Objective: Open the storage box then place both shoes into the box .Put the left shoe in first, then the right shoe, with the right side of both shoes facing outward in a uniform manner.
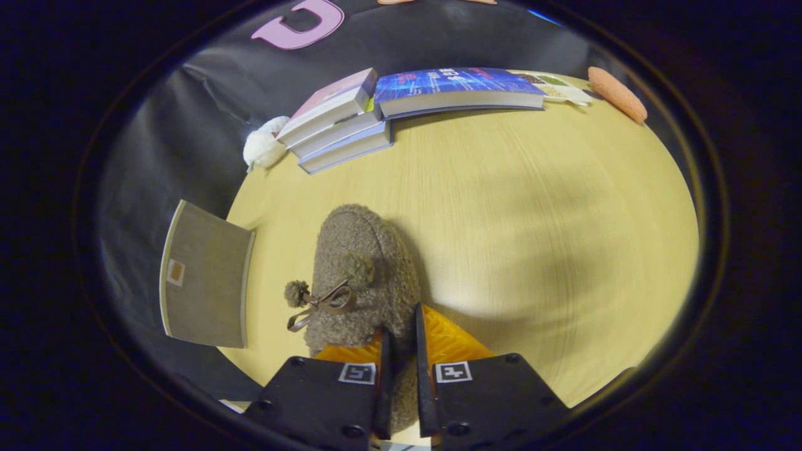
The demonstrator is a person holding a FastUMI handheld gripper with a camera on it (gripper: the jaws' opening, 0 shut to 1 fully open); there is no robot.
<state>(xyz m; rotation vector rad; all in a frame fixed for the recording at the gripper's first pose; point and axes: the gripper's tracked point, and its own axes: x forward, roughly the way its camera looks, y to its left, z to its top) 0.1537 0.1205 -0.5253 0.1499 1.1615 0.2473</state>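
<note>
Clearly the shoe (363, 282), a fuzzy brown boucle slipper with two pompoms and a thin ribbon bow, is pinched at its heel edge by the claw (401, 351), whose fingers stand nearly closed with only a fold of the soft fabric between them. The toe points away beyond the fingers, over the pale wood-grain counter (532, 219). I judge the grip shallow: plush cloth can slide out, or the shoe may swing and turn its wrong side outward on the way. Left of the shoe, over the counter edge, lies a flat grey fabric panel (203, 275), perhaps the box lid. Farther off sit stacked books (338, 122), a white plush lump (263, 145) and an orange sponge (617, 94).
</note>
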